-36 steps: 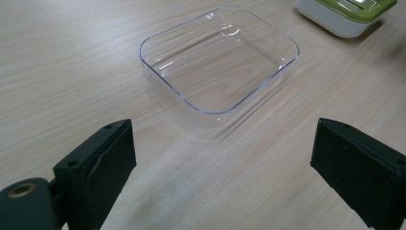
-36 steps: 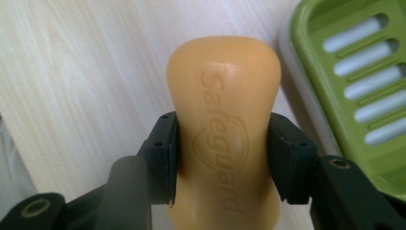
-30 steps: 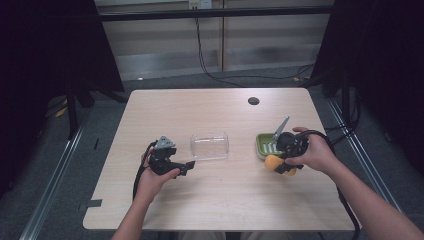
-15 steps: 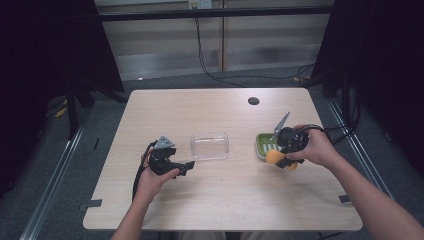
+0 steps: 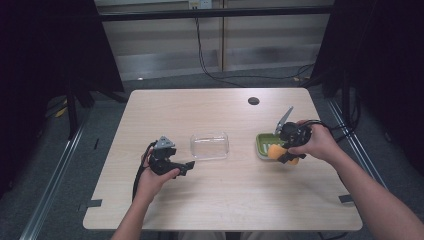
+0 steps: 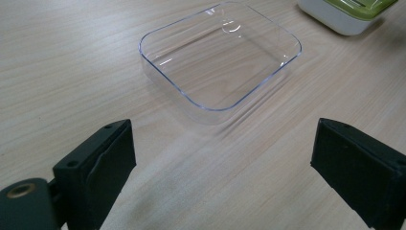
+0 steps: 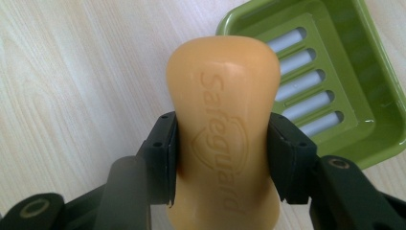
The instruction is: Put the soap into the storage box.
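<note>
Right gripper is clamping the orange soap bar across its waist, holding it above the table at 9 o'clock of the green soap dish. Left gripper is idling wide open and empty, clear tray at 12 o'clock, probably awaiting the soap.

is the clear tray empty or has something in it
Empty. In the left gripper view the clear tray shows only bare wood grain through its floor; the soap is clamped in the right gripper, beside the green dish.
</note>
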Available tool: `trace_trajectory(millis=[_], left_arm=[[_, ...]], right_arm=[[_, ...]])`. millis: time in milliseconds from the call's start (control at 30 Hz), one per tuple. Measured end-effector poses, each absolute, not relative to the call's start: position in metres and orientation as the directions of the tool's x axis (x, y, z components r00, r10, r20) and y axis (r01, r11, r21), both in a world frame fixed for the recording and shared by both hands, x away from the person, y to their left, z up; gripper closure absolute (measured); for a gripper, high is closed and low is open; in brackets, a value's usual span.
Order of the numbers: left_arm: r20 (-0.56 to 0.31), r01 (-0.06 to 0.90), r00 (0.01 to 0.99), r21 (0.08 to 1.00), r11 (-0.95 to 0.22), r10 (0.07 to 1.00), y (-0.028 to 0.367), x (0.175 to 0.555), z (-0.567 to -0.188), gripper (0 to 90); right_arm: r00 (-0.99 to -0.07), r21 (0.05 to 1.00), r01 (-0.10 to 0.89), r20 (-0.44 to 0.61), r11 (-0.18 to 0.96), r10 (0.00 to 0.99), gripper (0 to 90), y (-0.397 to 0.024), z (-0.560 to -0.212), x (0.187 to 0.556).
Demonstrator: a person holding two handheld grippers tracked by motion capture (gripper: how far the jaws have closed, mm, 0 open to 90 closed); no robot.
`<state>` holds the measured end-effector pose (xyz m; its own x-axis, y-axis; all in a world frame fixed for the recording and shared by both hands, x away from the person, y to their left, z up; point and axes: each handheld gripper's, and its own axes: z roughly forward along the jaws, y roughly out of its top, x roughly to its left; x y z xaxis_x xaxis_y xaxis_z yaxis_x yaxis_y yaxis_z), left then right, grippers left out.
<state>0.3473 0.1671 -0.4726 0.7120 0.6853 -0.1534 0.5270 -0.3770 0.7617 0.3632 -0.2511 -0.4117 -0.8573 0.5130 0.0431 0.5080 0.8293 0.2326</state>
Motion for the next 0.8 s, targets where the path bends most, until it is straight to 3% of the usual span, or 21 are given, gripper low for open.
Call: trace_trajectory(millis=[800], left_arm=[[-0.154, 0.527, 0.71, 0.763, -0.373, 0.688, 0.169, 0.348, -0.472, 7.7]], right_arm=[[-0.851, 0.225, 0.517, 0.029, 0.826, 0.525, 50.1, -0.258, -0.412, 0.379]])
